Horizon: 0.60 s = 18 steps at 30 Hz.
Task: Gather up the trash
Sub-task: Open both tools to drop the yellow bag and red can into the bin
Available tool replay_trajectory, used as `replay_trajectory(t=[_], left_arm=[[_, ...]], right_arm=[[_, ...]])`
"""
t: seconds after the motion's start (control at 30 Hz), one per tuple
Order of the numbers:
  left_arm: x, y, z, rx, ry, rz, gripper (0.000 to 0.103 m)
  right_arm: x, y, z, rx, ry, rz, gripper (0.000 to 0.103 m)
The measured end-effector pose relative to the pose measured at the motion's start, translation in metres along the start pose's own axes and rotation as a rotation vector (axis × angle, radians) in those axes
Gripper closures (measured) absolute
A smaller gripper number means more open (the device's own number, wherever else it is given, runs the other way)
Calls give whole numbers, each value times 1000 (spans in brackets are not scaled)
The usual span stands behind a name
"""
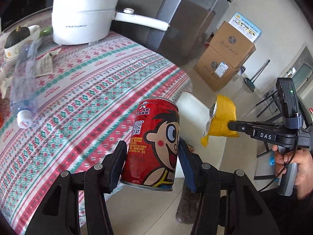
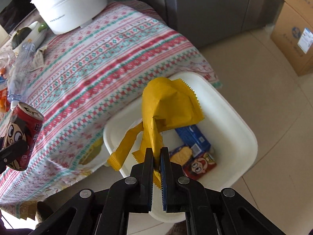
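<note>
Two grippers in use, each carrying one piece of trash. Our left gripper point(image 1: 151, 156): fingers point(image 1: 117, 168) pinching a red drink can point(image 1: 154, 143) with a cartoon face, held by its sides near the base, top tilted away, off the bench's edge above the floor. Our right gripper point(image 2: 156, 156): fingers point(image 2: 148, 168) pressed together on the lower end of a yellow wrapper point(image 2: 168, 107), which stands up crumpled above a white bin point(image 2: 230, 117). Bin position: on the floor, just beside the corner of the bench point(image 1: 88, 98). Bin contents we can see: a blue packet point(image 2: 193, 137), a red packet point(image 2: 201, 166) with a cartoon face, and a loose yellow strip point(image 2: 125, 146) hanging over the near rim.

Items left on the bench, which wears a red, green and white patterned cloth: one clear plastic bottle point(image 1: 25, 82) lying on its side, white cap towards us; a torn paper scrap point(image 1: 46, 62) just beside it; one white electric pot point(image 1: 84, 19) with lid and long handle; one dish point(image 1: 17, 47) holding a dark green squash.

Background: cardboard boxes point(image 1: 225, 58) stacked on the floor beside a grey cabinet. Our right hand point(image 1: 293, 162) shows in the left view, wrapped around the gripper's handle.
</note>
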<state>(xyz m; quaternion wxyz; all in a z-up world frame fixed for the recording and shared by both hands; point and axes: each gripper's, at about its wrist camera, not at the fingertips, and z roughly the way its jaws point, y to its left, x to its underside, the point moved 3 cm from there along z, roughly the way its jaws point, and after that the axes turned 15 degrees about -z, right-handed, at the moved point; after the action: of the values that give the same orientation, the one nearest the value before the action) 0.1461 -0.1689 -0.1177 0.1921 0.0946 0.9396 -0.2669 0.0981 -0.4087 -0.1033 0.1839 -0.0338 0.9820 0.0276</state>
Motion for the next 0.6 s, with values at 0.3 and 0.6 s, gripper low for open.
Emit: replay_trajectory(t=[0.3,0.6], left_arm=[[12,-59,54,50,61,103,47],[15,-78,104,36,109,144,47]], right_arm=[[24,-51,0,1,36,151,59],[35,-76,1,32,64,183,57]])
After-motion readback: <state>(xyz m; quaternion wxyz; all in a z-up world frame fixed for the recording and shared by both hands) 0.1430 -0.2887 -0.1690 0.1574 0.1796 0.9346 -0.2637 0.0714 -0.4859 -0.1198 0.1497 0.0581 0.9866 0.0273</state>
